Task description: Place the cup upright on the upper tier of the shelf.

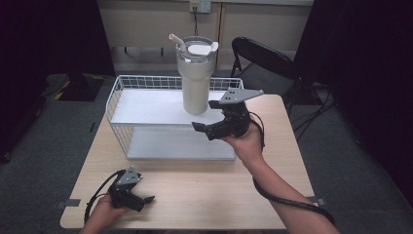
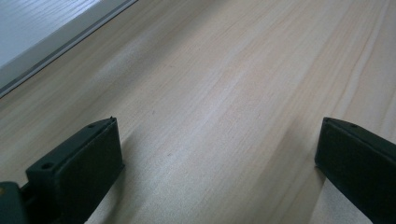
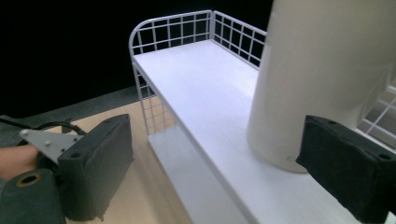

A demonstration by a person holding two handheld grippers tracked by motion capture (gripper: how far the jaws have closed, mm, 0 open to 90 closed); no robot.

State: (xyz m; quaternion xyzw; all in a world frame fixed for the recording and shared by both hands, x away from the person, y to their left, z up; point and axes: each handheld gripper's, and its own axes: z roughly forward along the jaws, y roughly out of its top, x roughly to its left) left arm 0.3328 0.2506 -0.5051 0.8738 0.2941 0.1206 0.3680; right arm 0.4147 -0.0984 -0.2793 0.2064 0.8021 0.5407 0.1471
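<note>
Right gripper [image 3: 210, 163]: fingers [image 3: 95, 170] wide, holding nothing; tumbler [image 3: 322, 74] stands just ahead on the rack's top shelf [image 3: 201, 79]. Risk: low, off-centre grip tips the tall tumbler. Left gripper [image 1: 141, 199]: fingers wide, over bare table [image 2: 233, 84].

Pale wood-grain surface [image 1: 195, 195] on grey carpeted floor [image 1: 58, 126]. Black folding chair [image 1: 258, 58] just behind the far right corner. Beige panelled wall [image 1: 146, 22] at the back, with a wall socket [image 1: 199, 6] and a black cord hanging from it. Dark curtains [image 1: 370, 58] down both sides. Even, soft overhead light, with faint shadows on the wood.
</note>
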